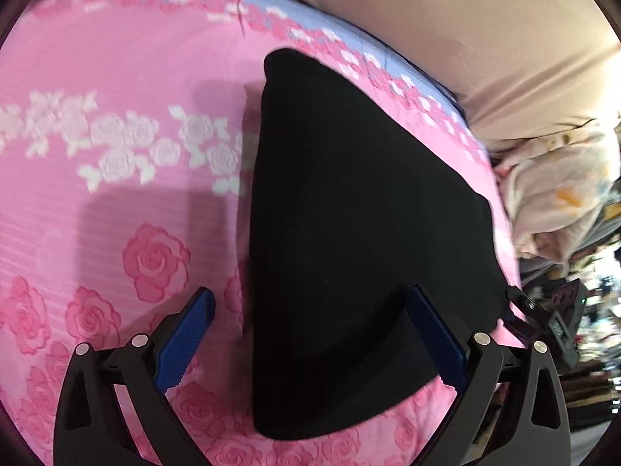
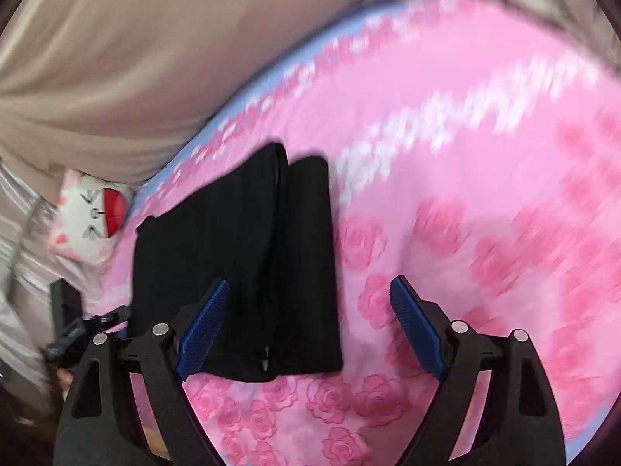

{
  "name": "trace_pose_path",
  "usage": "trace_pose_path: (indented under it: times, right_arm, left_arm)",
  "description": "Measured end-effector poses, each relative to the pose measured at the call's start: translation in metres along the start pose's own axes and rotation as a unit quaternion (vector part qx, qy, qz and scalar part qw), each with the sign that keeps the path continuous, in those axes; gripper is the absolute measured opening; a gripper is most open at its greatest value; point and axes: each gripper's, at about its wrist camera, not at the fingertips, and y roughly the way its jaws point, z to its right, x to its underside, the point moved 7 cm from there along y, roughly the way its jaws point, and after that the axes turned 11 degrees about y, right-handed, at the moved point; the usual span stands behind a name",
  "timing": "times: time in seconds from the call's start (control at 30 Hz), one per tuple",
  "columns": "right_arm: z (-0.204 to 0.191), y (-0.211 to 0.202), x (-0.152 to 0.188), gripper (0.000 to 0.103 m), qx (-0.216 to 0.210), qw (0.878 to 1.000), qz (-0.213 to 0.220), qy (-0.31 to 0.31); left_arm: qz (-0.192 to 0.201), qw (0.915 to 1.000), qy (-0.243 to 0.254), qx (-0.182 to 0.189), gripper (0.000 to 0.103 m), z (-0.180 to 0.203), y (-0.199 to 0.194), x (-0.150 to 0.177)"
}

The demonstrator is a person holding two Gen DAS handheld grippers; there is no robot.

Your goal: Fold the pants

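The pink rose-print bedspread [image 1: 116, 202] fills most of both views, and everything else sits relative to it. Along its far edge runs a pale blue border, and past that edge hangs a beige curtain [image 2: 116, 58]. The black pants [image 1: 349, 233] lie flat on the bedspread, close to that blue-bordered far edge.

The left wrist view shows the pants as one solid dark shape, wide near the camera and narrowing away from it, with no seam visible. The right wrist view shows what that one hides: the pants [image 2: 240, 264] are a folded stack with two long panels lying side by side, a thin line running between them, and a squared near edge. Only the right view shows a white and pink cushion [image 2: 89, 213] with a red patch, just off the bedspread's far edge, beside the pants. Only the left view shows a pale crumpled blanket [image 1: 559, 194] past the bedspread's edge and blurred clutter below it.

A wide stretch of bare bedspread spreads out on the side of the pants away from the curtain, and more lies near the camera.

The left gripper [image 1: 310, 334] is spread wide above the near part of the pants, holding nothing. The right gripper [image 2: 310, 326] is likewise spread, one blue finger over the pants, the other over bare bedspread.
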Motion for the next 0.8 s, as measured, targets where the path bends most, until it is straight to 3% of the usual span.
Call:
trace_pose_path:
  times: [0.17, 0.27, 0.3, 0.33, 0.43, 0.5, 0.63, 0.8]
  right_arm:
    - [-0.019, 0.016, 0.005, 0.086, -0.035, 0.999, -0.027, -0.023]
    - [-0.029, 0.026, 0.001, 0.081, -0.022, 0.999, -0.020, -0.045]
    - [-0.029, 0.029, 0.000, 0.065, -0.014, 0.999, -0.018, -0.048]
    - [-0.029, 0.032, 0.001, 0.056, -0.012, 0.998, -0.020, -0.052]
    - [-0.032, 0.033, -0.003, 0.046, -0.025, 0.998, -0.022, -0.049]
    - [-0.035, 0.031, -0.003, 0.043, -0.027, 0.998, -0.019, -0.051]
    - [-0.037, 0.022, -0.004, 0.037, -0.036, 0.998, -0.009, -0.051]
    - [-0.042, 0.009, -0.005, 0.034, -0.049, 0.997, 0.000, -0.054]
  left_arm:
    - [-0.022, 0.9990, 0.037, -0.009, 0.096, 0.019, 0.016, -0.007]
    - [-0.025, 0.9979, 0.057, -0.018, 0.095, 0.028, 0.028, -0.015]
    - [-0.023, 0.9974, 0.064, -0.025, 0.090, 0.030, 0.031, -0.017]
    - [-0.023, 0.9969, 0.070, -0.029, 0.081, 0.032, 0.033, -0.019]
    - [-0.022, 0.9976, 0.065, -0.008, 0.058, 0.033, 0.034, -0.025]
    - [-0.015, 0.9978, 0.065, -0.004, 0.051, 0.034, 0.030, -0.028]
    - [0.003, 0.9962, 0.085, -0.017, 0.044, 0.044, 0.021, -0.031]
    - [0.014, 0.9965, 0.082, -0.009, 0.043, 0.048, 0.011, -0.032]
